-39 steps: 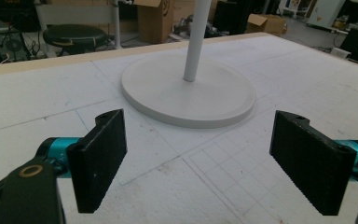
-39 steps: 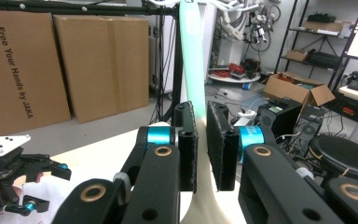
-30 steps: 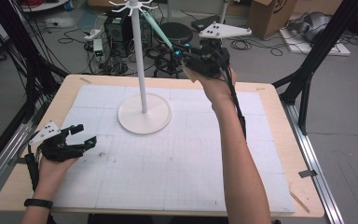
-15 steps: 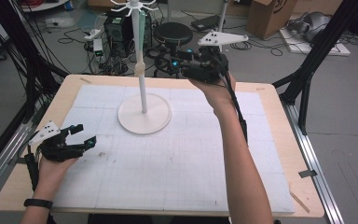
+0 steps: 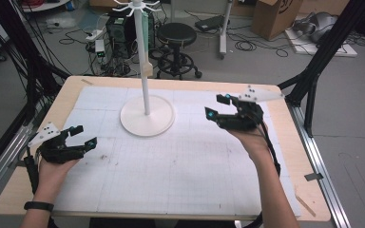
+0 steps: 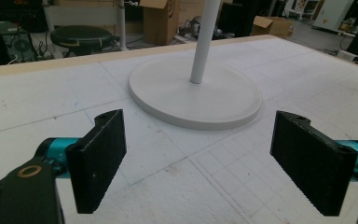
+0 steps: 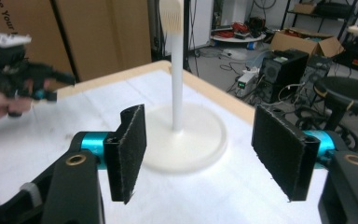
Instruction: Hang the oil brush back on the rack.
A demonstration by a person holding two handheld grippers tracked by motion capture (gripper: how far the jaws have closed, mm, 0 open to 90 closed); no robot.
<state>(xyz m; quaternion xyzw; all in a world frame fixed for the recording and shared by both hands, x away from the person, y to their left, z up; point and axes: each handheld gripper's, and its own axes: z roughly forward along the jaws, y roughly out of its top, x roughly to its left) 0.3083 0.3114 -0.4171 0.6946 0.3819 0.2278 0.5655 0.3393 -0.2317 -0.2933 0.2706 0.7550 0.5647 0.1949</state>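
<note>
Beyond the far edge of my table point(image 5: 285, 156) the floor point(image 5: 266, 66) is grey and strewn with black cables point(image 5: 252, 46). A black round stool point(image 5: 177, 34) stands just behind the table, next to a dark computer tower point(image 5: 119, 29) and a white power strip point(image 5: 100, 47). A cardboard box point(image 5: 273, 16) sits farther back on the right, near a white pole point(image 5: 226, 26). Black frame struts point(image 5: 323, 57) slant down at the right, and more black bars and hanging cables point(image 5: 16, 52) stand at the left. In my right gripper view I see large brown cartons point(image 7: 98, 37) and an open box point(image 7: 303, 44) on the floor.
</note>
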